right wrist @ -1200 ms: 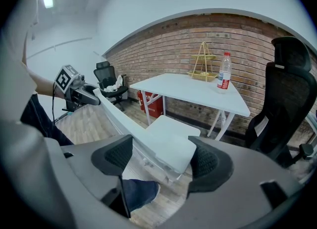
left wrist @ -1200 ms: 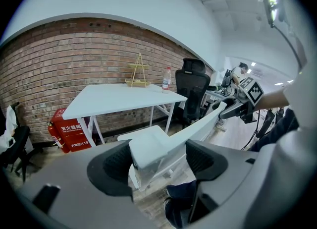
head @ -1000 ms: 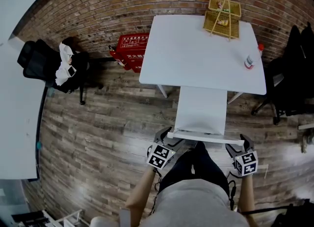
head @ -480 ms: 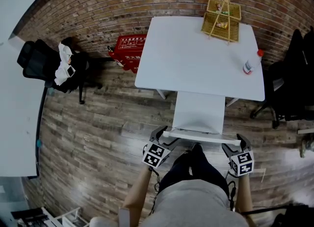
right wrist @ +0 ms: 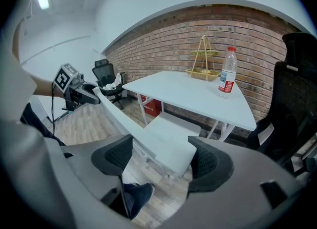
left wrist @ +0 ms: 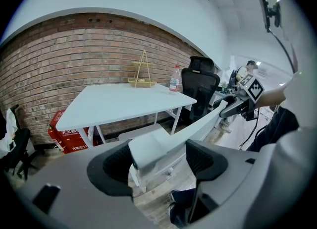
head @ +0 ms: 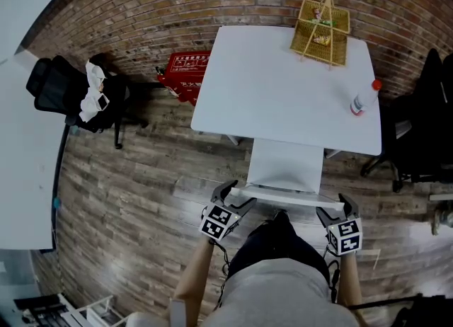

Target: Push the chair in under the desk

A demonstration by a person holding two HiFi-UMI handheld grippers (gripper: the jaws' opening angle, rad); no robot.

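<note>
Brick wall [head: 141,7] backed the desk [head: 283,85]. Both the left tool [head: 230,196] and the right tool [head: 338,205] squeezed the chair [head: 287,166]; crooked pushing might bang it on the desk.

White desk [head: 276,95] bears a wicker basket [head: 320,27] and bottle [head: 360,98]; plank floor [head: 141,191] beneath.

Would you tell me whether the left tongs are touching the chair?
Touching: the left gripper view shows the chair backrest clamped between the left tongs.
</note>
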